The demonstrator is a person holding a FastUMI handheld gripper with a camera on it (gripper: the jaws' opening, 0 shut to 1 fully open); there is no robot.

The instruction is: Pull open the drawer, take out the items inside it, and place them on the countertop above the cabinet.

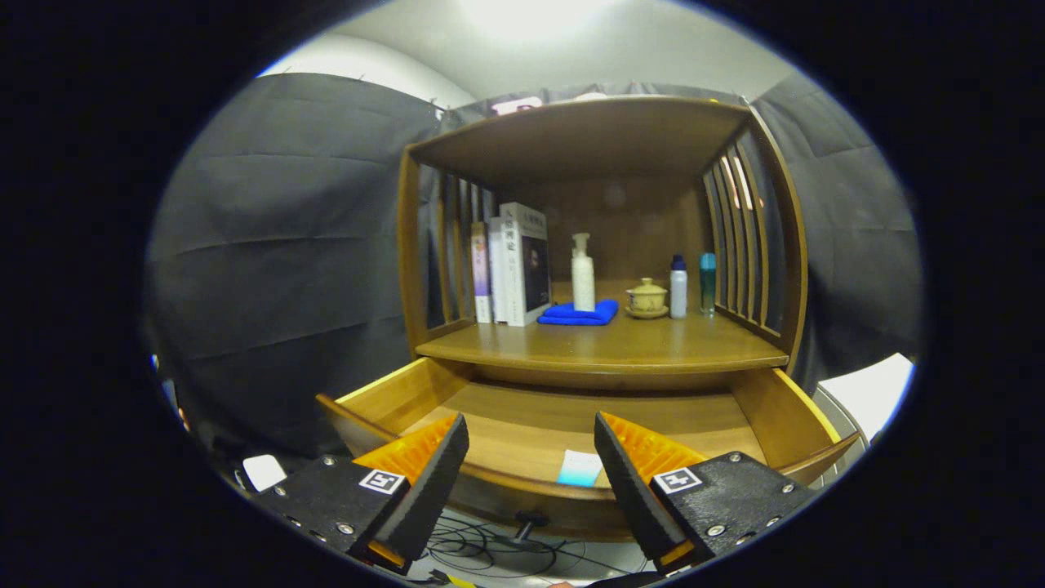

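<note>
The wooden drawer (784, 412) under the cabinet stands pulled out toward me. A small pale blue and white packet (580, 468) lies on its floor near the front wall, just ahead of my fingers and a little right of the gap. My gripper (531, 445) hovers above the drawer's front edge, open, with nothing between its fingers. The drawer's dark knob (531, 518) shows below the front panel. The countertop (604, 347) above the drawer is wooden.
On the countertop stand books (514, 265) at the left, a white pump bottle (583, 273) on a folded blue cloth (580, 314), a lidded tea cup (647, 299), and two slim bottles (692, 285). Slatted side walls and a top shelf enclose it. Cables (482, 551) lie on the floor below.
</note>
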